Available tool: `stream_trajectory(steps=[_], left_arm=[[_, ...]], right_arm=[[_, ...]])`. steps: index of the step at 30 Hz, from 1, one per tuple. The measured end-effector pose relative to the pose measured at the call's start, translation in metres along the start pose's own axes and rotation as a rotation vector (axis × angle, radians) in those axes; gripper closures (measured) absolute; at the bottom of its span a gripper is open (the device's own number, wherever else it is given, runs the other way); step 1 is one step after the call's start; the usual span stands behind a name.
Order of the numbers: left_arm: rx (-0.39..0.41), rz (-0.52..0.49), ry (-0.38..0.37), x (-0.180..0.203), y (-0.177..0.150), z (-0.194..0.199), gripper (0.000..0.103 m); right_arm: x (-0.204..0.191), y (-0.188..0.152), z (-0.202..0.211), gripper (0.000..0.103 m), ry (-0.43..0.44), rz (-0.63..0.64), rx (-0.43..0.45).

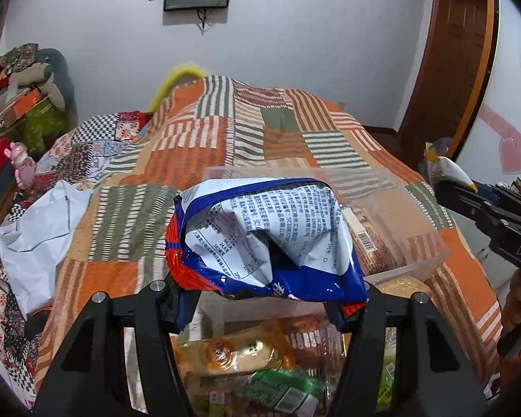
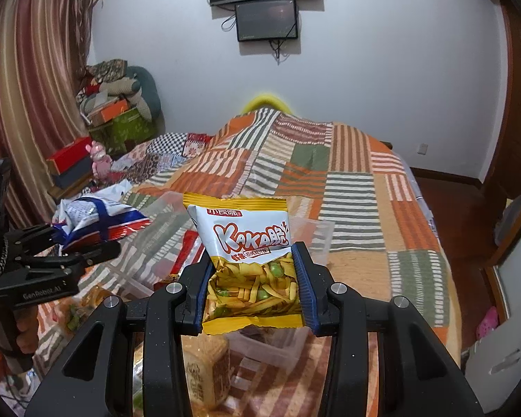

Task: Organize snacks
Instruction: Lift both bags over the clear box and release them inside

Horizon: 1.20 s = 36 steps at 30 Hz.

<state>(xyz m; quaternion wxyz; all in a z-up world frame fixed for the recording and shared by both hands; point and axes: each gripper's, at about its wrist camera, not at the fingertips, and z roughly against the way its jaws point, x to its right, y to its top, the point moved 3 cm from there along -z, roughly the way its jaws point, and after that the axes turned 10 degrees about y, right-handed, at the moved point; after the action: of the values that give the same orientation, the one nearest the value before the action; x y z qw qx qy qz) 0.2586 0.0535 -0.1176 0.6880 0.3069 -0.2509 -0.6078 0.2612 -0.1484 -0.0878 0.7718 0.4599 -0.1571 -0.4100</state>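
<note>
My left gripper [image 1: 264,299] is shut on a crumpled blue, white and red snack bag [image 1: 260,239], which it holds up over the bed. The same bag [image 2: 97,219] and the left gripper [image 2: 73,243] show at the left of the right wrist view. My right gripper [image 2: 253,278] is shut on a yellow and white KAKA snack bag [image 2: 246,253], held upright. From the left wrist view, the right gripper [image 1: 458,187] shows at the right edge with that bag [image 1: 448,170] in it. A clear plastic container [image 1: 399,208] lies beyond the blue bag.
More snacks lie below: an orange wrapped pastry [image 1: 239,351], a green packet [image 1: 281,389], a biscuit pack [image 2: 205,371]. Clear bins [image 2: 316,232] sit on the patchwork bedspread [image 2: 347,191]. A white plastic bag [image 1: 34,236] lies left; stacked boxes [image 2: 73,166] stand beside the bed.
</note>
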Motion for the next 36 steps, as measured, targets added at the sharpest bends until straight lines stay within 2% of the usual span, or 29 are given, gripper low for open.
stream_trajectory(steps=[16, 22, 29, 36], left_arm=[[-0.07, -0.005, -0.063, 0.02, 0.003, -0.039, 0.044], [-0.078, -0.006, -0.051, 0.023, 0.003, -0.045, 0.043], [-0.11, 0.001, -0.043, 0.022, 0.0, -0.051, 0.038], [-0.078, 0.003, -0.039, 0.02, 0.003, -0.033, 0.035]], right_arm=[[0.007, -0.011, -0.051, 0.065, 0.037, -0.011, -0.156], [0.007, -0.017, -0.061, 0.064, 0.031, -0.011, -0.202], [0.007, -0.015, -0.059, 0.064, 0.029, -0.001, -0.2], [0.008, -0.012, -0.051, 0.061, 0.03, -0.005, -0.184]])
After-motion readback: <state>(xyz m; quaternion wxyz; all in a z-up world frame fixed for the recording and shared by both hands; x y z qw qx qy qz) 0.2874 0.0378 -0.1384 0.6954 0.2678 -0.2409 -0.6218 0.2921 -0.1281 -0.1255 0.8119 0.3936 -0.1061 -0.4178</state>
